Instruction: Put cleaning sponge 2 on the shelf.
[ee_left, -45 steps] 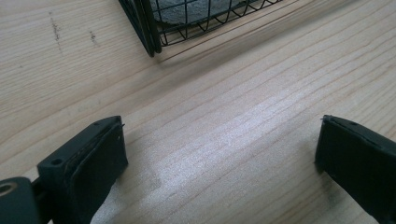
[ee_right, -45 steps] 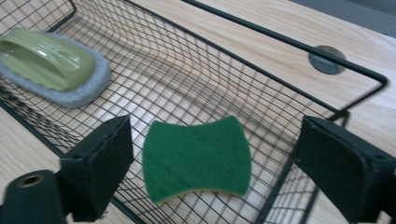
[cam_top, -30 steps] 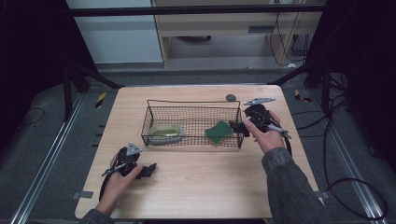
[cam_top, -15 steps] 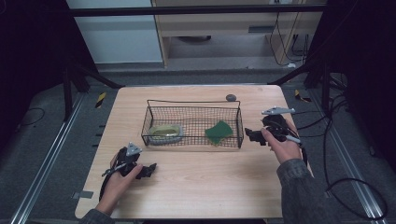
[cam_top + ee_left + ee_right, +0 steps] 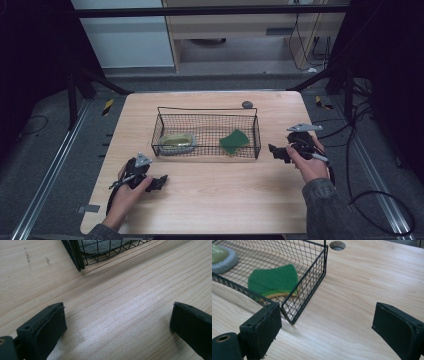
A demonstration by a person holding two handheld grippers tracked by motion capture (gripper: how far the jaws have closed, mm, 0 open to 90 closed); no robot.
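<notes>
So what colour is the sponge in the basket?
Green on top, yellow underneath; the right gripper view shows the sponge best.

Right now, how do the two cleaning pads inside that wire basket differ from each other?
The green sponge is flat with wavy edges, while the grey-rimmed pad is a rounded oval with a yellow-green top. The green sponge lies at the end of the wire basket nearer the right gripper; the grey-rimmed pad lies at the end nearer the left gripper. Both rest loose on the basket floor, touched by neither gripper.
</notes>
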